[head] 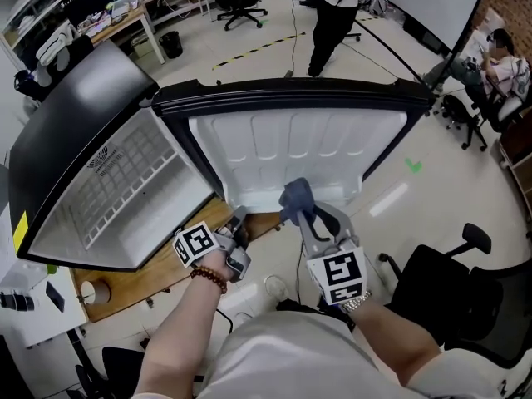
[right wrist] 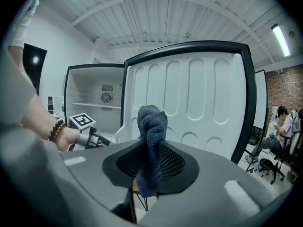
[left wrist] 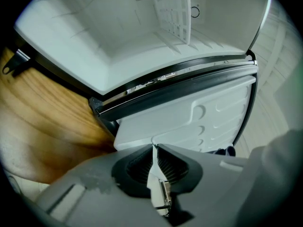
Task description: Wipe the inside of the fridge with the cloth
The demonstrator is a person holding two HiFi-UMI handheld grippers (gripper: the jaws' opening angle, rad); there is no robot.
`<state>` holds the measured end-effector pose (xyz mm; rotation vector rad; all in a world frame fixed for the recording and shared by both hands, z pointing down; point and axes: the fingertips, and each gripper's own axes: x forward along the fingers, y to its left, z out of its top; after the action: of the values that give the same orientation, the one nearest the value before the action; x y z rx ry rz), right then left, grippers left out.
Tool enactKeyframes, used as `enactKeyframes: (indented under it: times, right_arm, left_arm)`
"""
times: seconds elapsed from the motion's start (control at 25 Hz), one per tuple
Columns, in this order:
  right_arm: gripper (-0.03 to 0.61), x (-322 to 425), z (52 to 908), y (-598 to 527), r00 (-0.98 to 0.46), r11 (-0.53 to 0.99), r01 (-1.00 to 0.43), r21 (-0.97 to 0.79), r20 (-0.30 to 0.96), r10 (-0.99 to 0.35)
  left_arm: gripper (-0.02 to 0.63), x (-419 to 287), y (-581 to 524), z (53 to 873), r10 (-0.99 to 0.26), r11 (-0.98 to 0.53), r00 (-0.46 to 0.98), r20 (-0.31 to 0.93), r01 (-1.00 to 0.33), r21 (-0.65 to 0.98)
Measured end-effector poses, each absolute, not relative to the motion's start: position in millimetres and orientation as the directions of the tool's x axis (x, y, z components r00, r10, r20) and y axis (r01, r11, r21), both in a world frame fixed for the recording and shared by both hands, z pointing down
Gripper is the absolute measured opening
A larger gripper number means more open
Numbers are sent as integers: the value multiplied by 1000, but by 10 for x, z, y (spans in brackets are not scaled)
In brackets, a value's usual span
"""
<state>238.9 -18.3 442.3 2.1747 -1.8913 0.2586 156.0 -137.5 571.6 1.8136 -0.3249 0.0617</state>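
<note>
While the right gripper (right wrist: 150,144) is clenched on the cloth (right wrist: 152,121), the dark blue fabric bunches up in a knot above its jaws and a loose end hangs below them. It sits in front of the white inner lining of the open fridge door (head: 299,148), low down near the lining's bottom edge (whether it actually touches the plastic, I cannot tell). Just to its left, the left gripper (head: 238,239) is closed with its jaws together and nothing between them. It points at the lower corner where the door meets the cabinet, above a wooden tabletop (head: 158,271). A beaded bracelet (head: 209,279) circles the wrist behind it.

Further left, the fridge cabinet (head: 58,152) stands open, white inside, with a wire shelf (head: 125,185) across it; the right gripper view shows a round fan vent (right wrist: 106,97) in the back wall.

Beyond the fridge, a person (head: 332,11) stands on the pale floor, and a black office chair (head: 440,289) sits at the right.
</note>
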Motion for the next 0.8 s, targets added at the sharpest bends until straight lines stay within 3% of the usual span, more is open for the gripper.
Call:
enactKeyframes:
  times: [0.48,0.8]
  right_arm:
    - [75,2054,4399,-550,-43,62,-997,54,299,-953]
    - [75,1504,4240,-684,-164,184,-982,51,268,-949]
  left_arm:
    - [28,1473,-1215,5570,-178,-311,961,213,-260,914]
    - [26,1036,-1056,5219,-211,-494,953,219,-297,817]
